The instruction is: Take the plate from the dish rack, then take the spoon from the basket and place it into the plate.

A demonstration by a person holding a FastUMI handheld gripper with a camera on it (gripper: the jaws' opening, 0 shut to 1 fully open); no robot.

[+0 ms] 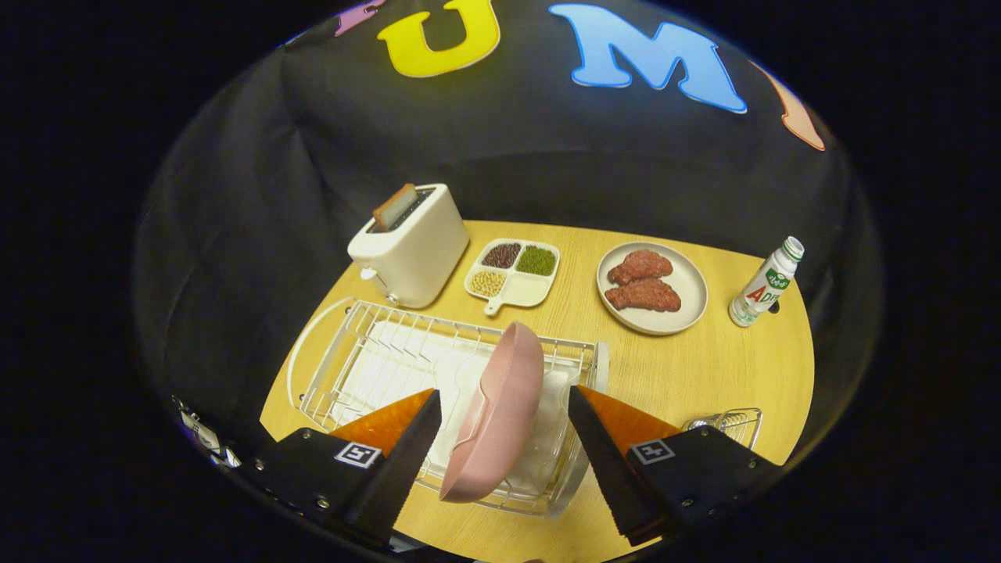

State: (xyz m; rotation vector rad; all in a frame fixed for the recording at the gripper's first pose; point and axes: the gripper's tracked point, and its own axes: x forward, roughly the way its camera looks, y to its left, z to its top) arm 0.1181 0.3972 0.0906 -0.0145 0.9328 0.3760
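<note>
Two fingers of your gripper point(504, 407) stand spread wide, one on each side of the pink plate point(500, 410), and neither one touches it. That plate stands on edge in the white wire dish rack point(367, 367), near the rack's end closest to the fingers, its hollow side turned toward your left finger. Taking the dish rack as your mark: the white toaster point(410, 244) with a slice in its slot stands just beyond the rack's far left corner; the divided tray of beans point(514, 270) lies beyond the rack's far side; the round plate with two pieces of meat point(653, 287) lies farther off to the right of that, and the small bottle point(766, 283) stands farther right again. A wire basket point(727, 424) sits to the right of the rack, just past your right finger, its contents hidden. All rest on the wooden table point(704, 367).
</note>
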